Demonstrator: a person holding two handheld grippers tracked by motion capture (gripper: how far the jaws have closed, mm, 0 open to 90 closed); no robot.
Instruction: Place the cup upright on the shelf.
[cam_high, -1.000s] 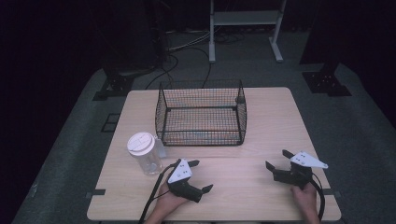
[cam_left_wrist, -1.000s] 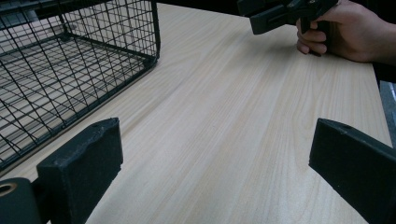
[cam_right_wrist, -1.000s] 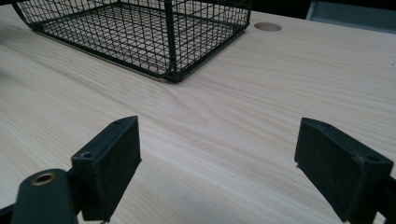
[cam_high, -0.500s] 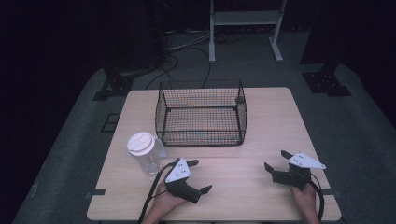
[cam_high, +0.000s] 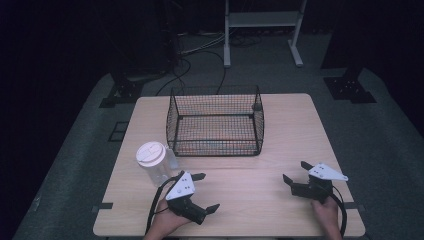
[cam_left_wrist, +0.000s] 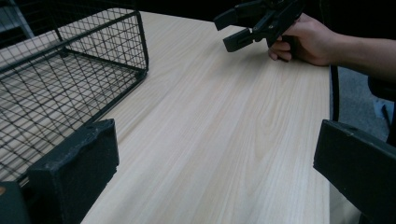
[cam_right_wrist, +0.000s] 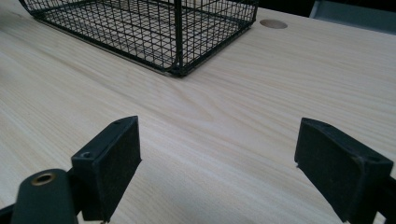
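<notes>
Both the left gripper (cam_high: 202, 192) and right gripper (cam_high: 296, 173) stand with jaws spread and empty; the clear jar (cam_high: 155, 164), at ten o'clock of the left gripper, likely light, rigid, slippery: grip mid-body, below the white lid (cam_high: 150, 152).

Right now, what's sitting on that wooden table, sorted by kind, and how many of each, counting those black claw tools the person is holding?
Wire basket: 1
Clear jar with a white lid: 1
Hand-held grippers: 2, the left gripper and the right gripper, both with jaws spread and holding nothing
Total: 4
</notes>
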